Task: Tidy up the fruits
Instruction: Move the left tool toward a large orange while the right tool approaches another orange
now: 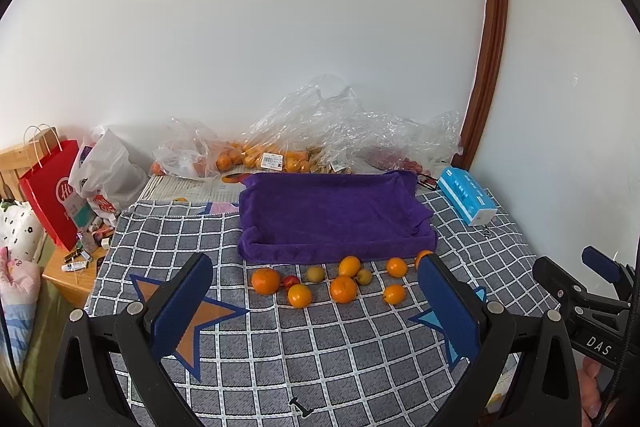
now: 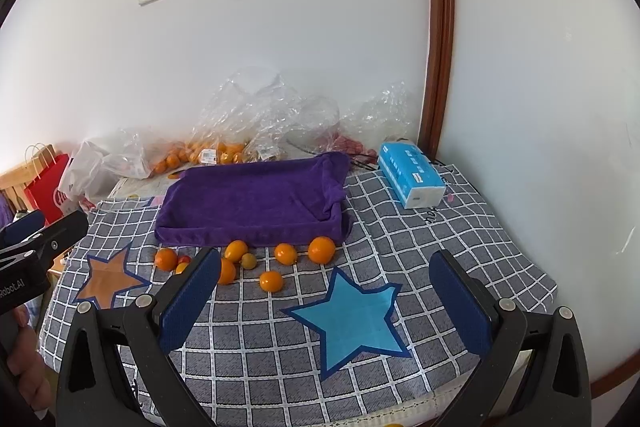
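while every fruit (image 1: 343, 289) lies loose near the empty purple tray (image 1: 332, 215), i hold both grippers (image 1: 316, 311) (image 2: 324, 307) spread apart, nothing sorted yet.

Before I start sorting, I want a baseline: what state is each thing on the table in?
left gripper: open, holding nothing
right gripper: open, holding nothing
purple tray: empty, lined with cloth
loose fruits: scattered on the checked cloth in front of the tray
clear plastic bags: crumpled and open, oranges inside
tissue pack: lying flat beside the tray
red paper bag: standing upright
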`<state>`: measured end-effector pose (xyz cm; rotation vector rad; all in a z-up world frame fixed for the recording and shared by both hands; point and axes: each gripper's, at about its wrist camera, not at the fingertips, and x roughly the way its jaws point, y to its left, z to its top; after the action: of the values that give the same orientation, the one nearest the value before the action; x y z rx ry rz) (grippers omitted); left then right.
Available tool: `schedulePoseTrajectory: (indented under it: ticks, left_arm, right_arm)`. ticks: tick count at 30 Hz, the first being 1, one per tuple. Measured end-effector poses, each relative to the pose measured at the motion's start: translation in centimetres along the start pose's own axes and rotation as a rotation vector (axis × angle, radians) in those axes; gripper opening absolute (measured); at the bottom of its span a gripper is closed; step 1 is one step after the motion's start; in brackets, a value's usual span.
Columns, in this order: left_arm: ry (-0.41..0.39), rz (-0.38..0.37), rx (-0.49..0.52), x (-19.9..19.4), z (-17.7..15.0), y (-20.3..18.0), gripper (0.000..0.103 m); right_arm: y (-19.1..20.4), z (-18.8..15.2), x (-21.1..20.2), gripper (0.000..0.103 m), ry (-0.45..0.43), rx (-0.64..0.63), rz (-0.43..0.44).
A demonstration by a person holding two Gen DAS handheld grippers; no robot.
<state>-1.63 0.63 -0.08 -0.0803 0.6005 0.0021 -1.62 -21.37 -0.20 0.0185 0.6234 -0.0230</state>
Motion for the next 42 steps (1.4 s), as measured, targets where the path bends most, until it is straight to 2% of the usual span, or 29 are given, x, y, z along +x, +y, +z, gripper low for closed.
schedulePoseTrajectory:
  ticks: [15,22,27,30,36,42]
  left_arm:
    - [0.013,0.004,-0.016,1.7,0.9,0.7,0.103]
    - [0.035,0.022,-0.023,4.5,1.4,1.2,0.103]
    - [0.089,0.066,-0.002,8.1,0.7,2.3,0.102]
    - [0.129,0.096,0.016,10.5,-0.1,3.2,0.097]
    - [0.214,0.071,-0.019,14.2,-1.8,6.1,0.094]
    - [0.247,0.064,-0.028,16.4,-3.3,8.2,0.093]
  right_arm:
    - [0.1,0.9,1.4,0.103,0.007,-0.007,-0.001]
    - [0.1,1.6,4.0,0.103,0.036,-0.003,-0.006]
    - [-0.9,0.9,7.3,0.103,0.071,0.009,0.000]
    - [-1.8,0.1,10.1,0.098,0.112,0.026,0.007]
    - [-2.1,-2.1,15.8,0.084,0.201,0.028,0.035]
    - [-1.7,-3.3,20.5,0.067,0.265,0.026,0.056]
